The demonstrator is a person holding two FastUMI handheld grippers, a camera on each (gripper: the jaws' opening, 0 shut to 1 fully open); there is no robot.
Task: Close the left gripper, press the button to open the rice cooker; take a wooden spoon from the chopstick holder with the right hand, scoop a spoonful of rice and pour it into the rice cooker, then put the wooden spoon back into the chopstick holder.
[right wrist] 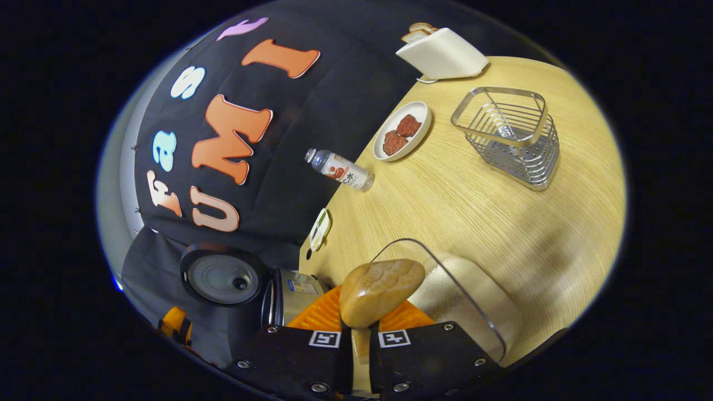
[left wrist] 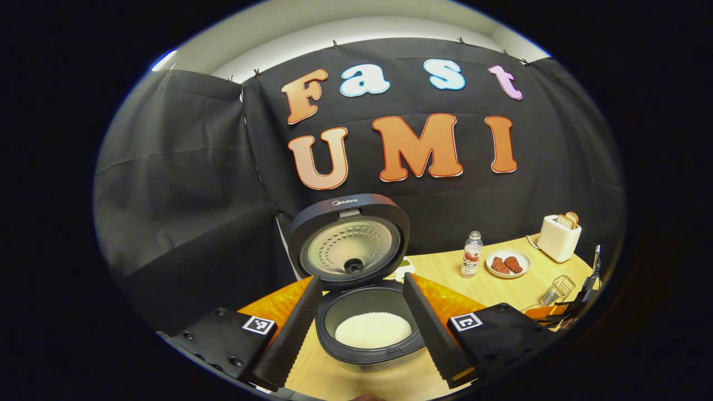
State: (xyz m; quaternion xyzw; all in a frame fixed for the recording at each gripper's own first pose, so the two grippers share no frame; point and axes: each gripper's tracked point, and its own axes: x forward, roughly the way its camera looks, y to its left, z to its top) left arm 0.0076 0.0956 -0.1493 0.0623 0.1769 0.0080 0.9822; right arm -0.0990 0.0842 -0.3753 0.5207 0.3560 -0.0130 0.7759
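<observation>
The rice cooker (left wrist: 362, 312) stands open on an orange mat (left wrist: 273, 306), lid (left wrist: 350, 242) upright, white rice in its pot (left wrist: 372, 329). My left gripper (left wrist: 362, 278) is open, its fingers either side of the pot and touching nothing. My right gripper (right wrist: 360, 334) is shut on the handle of the wooden spoon (right wrist: 381, 289). The spoon's bowl hovers over the near rim of a clear rice container (right wrist: 457, 295). The wire chopstick holder (right wrist: 512, 136) stands farther off on the table. The open cooker (right wrist: 234, 278) sits to the left in the right gripper view.
On the wooden table (right wrist: 445, 206) are a white toaster with bread (right wrist: 443, 53), a plate of red-brown pieces (right wrist: 402, 131), a small bottle (right wrist: 341, 170) and a little dish (right wrist: 320, 228). The wire holder (left wrist: 557, 289) and toaster (left wrist: 560, 236) stand right of the cooker.
</observation>
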